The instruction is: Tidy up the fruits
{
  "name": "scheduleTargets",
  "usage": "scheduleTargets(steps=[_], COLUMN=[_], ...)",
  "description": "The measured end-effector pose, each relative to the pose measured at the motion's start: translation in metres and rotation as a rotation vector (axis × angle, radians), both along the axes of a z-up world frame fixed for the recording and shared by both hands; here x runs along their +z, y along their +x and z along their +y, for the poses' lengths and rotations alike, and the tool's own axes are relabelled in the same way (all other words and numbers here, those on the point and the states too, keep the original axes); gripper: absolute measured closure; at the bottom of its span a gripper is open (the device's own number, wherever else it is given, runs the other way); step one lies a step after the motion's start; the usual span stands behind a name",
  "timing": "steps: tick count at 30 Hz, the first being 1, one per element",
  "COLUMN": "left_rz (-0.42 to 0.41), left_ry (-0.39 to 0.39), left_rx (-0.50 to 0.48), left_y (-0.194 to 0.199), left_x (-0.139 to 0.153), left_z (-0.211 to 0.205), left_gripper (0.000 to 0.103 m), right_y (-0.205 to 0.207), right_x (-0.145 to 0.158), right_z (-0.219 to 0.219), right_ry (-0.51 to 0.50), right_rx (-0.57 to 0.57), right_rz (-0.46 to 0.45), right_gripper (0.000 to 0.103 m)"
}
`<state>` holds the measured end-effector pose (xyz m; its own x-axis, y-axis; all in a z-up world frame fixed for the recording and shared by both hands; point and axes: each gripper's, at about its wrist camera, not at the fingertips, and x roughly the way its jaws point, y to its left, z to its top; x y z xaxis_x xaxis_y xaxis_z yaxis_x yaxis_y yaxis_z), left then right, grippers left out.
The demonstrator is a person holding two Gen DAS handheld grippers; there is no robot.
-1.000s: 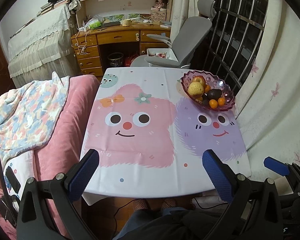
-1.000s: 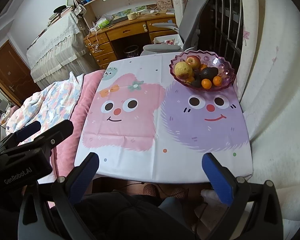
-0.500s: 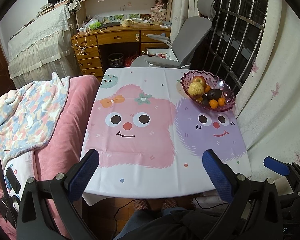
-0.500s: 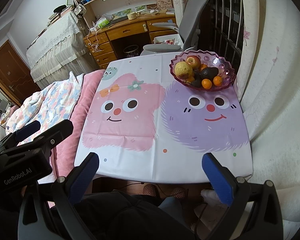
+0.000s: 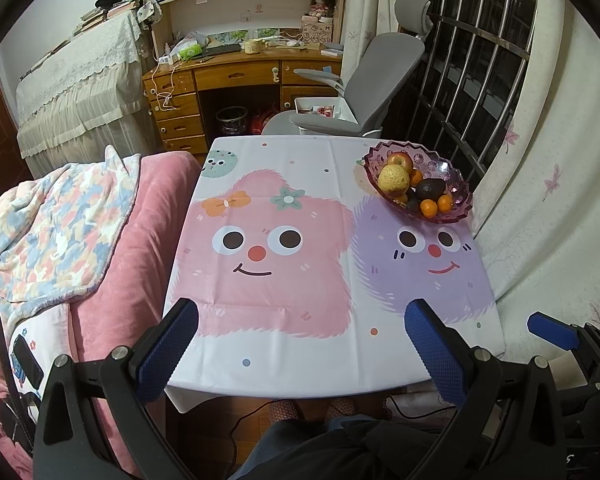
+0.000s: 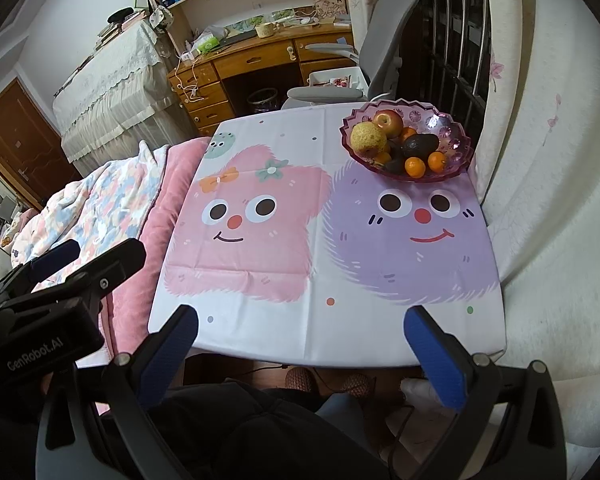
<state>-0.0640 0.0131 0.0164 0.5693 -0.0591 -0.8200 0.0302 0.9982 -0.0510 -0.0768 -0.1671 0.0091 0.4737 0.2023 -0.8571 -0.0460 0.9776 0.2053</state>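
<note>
A purple glass bowl (image 5: 458,184) (image 6: 456,130) stands at the far right corner of the table. It holds a red apple (image 5: 400,160) (image 6: 387,120), a yellow pear (image 5: 393,179) (image 6: 367,138), a dark avocado (image 5: 430,188) (image 6: 420,144) and several small oranges (image 5: 429,208) (image 6: 415,167). My left gripper (image 5: 300,344) is open and empty at the table's near edge. My right gripper (image 6: 300,344) is open and empty at the near edge too, far from the bowl. It also shows in the left wrist view (image 5: 556,330).
The table (image 5: 284,344) carries a cloth with a pink and a purple cartoon face. A bed with a pink blanket (image 5: 132,240) adjoins the left side. A grey chair (image 5: 380,80) and wooden desk (image 5: 236,76) stand beyond. A curtain (image 5: 548,200) hangs on the right.
</note>
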Motion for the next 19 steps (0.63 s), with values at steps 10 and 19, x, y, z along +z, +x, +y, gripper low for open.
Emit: scheduleTargets(steps=[10,19], left_rz=[0.001,0.001], left_ry=[0.000,0.001], left_rx=[0.000,0.000], left_y=[0.0005,0.0005], left_x=[0.0003,0.0001], left_z=[-0.0003,-0.0017], left_gripper=[0.000,0.000], right_y=[0.0007,0.0013], right_x=[0.0007,0.0013], right_z=[0.0004,0.0004], right_ry=[-0.001,-0.001], right_rx=[-0.001,0.000], right_rz=[0.001,0.002], right_gripper=[0.000,0.000])
